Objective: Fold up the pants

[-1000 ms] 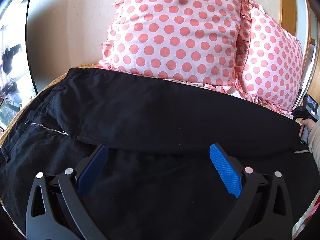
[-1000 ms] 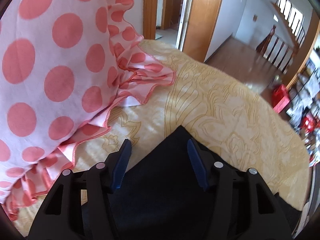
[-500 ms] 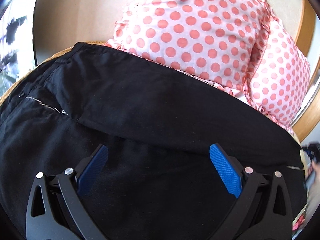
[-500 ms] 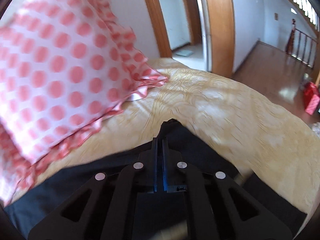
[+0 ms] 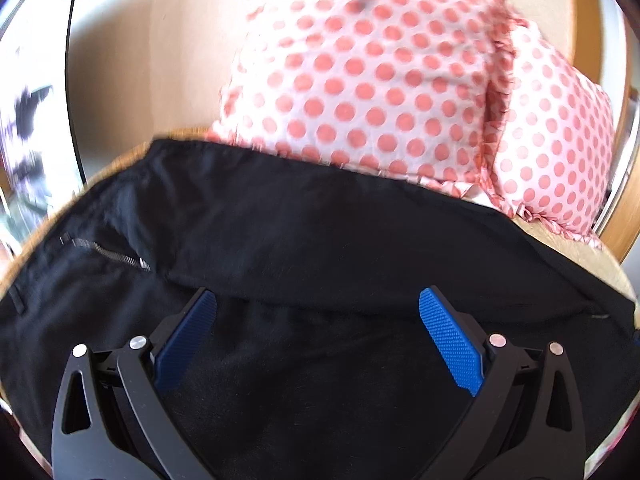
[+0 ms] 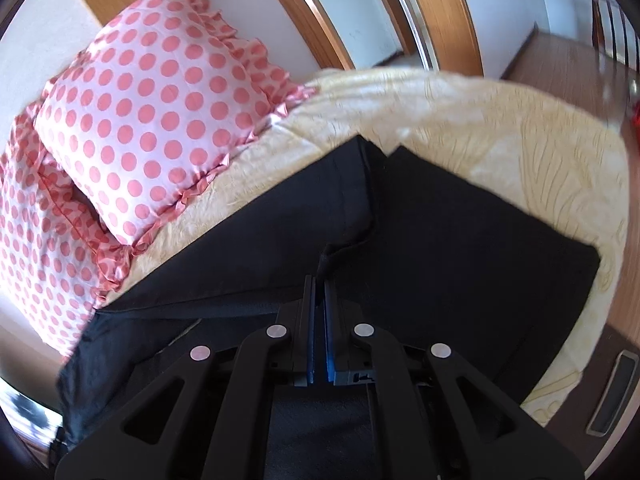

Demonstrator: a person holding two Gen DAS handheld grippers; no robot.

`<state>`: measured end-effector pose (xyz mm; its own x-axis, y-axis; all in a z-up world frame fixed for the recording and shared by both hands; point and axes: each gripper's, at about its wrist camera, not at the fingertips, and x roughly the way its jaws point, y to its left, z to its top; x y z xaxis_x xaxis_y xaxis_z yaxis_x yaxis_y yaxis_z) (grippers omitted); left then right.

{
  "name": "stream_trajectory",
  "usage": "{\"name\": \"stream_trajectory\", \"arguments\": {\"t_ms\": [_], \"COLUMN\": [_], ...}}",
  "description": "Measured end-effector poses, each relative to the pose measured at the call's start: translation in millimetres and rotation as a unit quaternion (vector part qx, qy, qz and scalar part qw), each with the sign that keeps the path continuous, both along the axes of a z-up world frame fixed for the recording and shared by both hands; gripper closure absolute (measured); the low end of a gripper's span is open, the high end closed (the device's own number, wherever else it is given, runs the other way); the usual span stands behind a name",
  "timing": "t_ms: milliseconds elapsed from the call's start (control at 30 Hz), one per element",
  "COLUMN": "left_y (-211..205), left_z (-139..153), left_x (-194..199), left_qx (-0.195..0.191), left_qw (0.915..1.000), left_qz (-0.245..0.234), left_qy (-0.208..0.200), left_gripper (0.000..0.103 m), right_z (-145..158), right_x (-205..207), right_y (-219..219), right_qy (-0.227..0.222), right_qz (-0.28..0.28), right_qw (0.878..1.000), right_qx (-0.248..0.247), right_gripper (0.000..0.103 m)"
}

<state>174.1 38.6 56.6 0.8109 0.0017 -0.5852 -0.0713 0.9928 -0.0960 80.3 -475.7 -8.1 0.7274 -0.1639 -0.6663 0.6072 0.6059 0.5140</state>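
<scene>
Black pants (image 5: pixel 320 240) lie spread across a bed, one leg folded over the other, with the zipper (image 5: pixel 108 256) at the left. My left gripper (image 5: pixel 318 312) is open and empty, hovering over the middle of the pants near the fold edge. In the right wrist view my right gripper (image 6: pixel 319 280) is shut on a pinch of the pants (image 6: pixel 460 248) near the leg ends and lifts the cloth. The two leg hems (image 6: pixel 372 160) point toward the far edge of the bed.
Two pink polka-dot pillows (image 5: pixel 380 68) (image 6: pixel 156 100) lie along the pants' far side. The cream patterned bedspread (image 6: pixel 500 120) ends at the bed edge on the right, with wooden floor and a door frame (image 6: pixel 448 20) beyond.
My right gripper closed on the pants' leg end and has pulled back and up with it. My left gripper stayed open, shifting slightly over the pants.
</scene>
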Motion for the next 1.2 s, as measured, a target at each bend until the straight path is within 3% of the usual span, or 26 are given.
{"name": "stream_trajectory", "arguments": {"t_ms": [100,200,367,533,600,667,900,1000,1100,1200], "left_y": [-9.4,-10.8,-4.4,-3.4,-4.2,-5.2,-6.3,-7.7,-5.4,7.5], "left_z": [9.2,14.5,23.1,22.7,22.5,22.9,31.6,36.8,40.4,45.3], "left_x": [-12.8,-14.2,-13.7,-12.7,-13.3,-15.3,-32.3,-34.5,-26.8,-11.0], "left_qx": [0.029,0.037,0.031,0.033,0.036,0.048,0.111,0.126,0.134,0.114], "left_qw": [0.999,0.9987,0.9988,0.9989,0.9989,0.9982,0.9884,0.9854,0.9868,0.9912], "left_qz": [-0.007,-0.01,0.001,0.008,0.01,0.015,0.031,0.027,0.014,0.003], "left_qy": [-0.033,-0.034,-0.038,-0.031,-0.029,-0.032,-0.098,-0.111,-0.089,-0.067], "left_gripper": [0.002,0.002,0.002,0.002,0.002,0.002,0.002,0.002,0.002,0.002], "right_z": [-7.5,-14.6,-25.5,-20.2,-18.7,-15.0,22.5,9.5,-13.1,-26.6], "right_x": [-2.3,-3.0,-7.6,2.1,6.3,0.8,-65.2,-89.3,-95.0,-92.8], "right_y": [-7.8,-15.1,-26.5,-27.4,-27.6,-30.3,-16.7,-10.3,-10.1,-9.7], "right_qy": [-0.014,-0.024,-0.058,-0.055,-0.055,-0.074,-0.144,-0.133,-0.107,-0.096], "right_qz": [-0.008,-0.014,-0.025,-0.032,-0.027,-0.026,-0.043,-0.063,-0.072,-0.076], "right_qw": [0.999,0.997,0.989,0.993,0.995,0.994,0.988,0.989,0.991,0.991], "right_qx": [0.041,0.072,0.136,0.096,0.08,0.079,0.021,0.023,0.04,0.05], "right_gripper": [0.097,0.097,0.078,0.077,0.095,0.097,0.097,0.097,0.097,0.097]}}
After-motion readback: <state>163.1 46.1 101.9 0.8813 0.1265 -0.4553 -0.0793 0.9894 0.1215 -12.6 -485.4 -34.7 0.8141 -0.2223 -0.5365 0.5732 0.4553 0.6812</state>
